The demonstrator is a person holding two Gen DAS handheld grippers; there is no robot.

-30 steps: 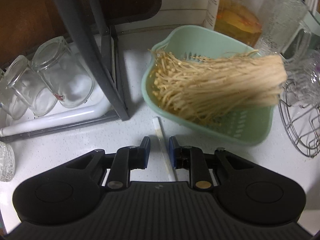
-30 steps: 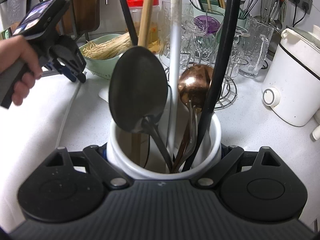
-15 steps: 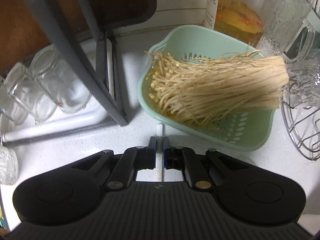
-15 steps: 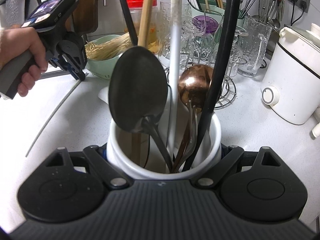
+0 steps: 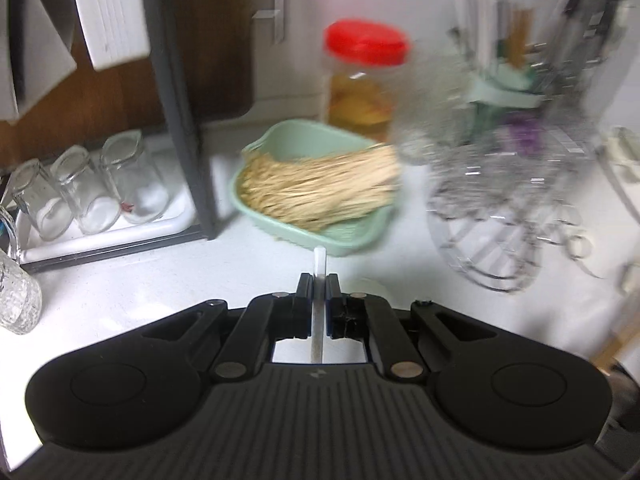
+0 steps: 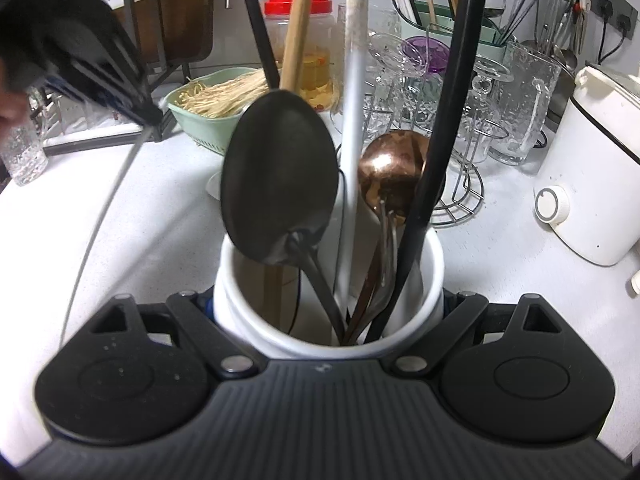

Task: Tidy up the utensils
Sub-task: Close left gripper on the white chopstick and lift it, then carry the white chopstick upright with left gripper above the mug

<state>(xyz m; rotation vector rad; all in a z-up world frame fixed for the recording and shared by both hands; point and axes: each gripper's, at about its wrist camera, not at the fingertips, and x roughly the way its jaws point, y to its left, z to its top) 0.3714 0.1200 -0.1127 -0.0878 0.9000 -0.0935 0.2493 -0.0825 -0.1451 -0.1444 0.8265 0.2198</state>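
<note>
My left gripper [image 5: 319, 282] is shut on a thin white stick [image 5: 320, 258], whose tip pokes out ahead of the jaws. In the right wrist view the same gripper [image 6: 120, 92] is a blur at the upper left. The stick [image 6: 108, 208] slants down from it above the counter. My right gripper [image 6: 328, 306] has its jaws against both sides of a white utensil holder [image 6: 434, 276]. The holder contains a black spoon [image 6: 280, 176], a copper ladle [image 6: 390, 168], and white, black and wooden handles.
A green colander of enoki mushrooms [image 5: 316, 188] sits ahead of the left gripper, with a red-lidded jar [image 5: 364, 80] behind it. Upturned glasses [image 5: 92, 184] stand on a rack at the left. A wire glass stand [image 5: 500, 216] and a white cooker [image 6: 592, 184] are at the right.
The left gripper closed on the white stick where it lay on the counter, then lifted it up and to the right. The right gripper and the holder stayed in place.
</note>
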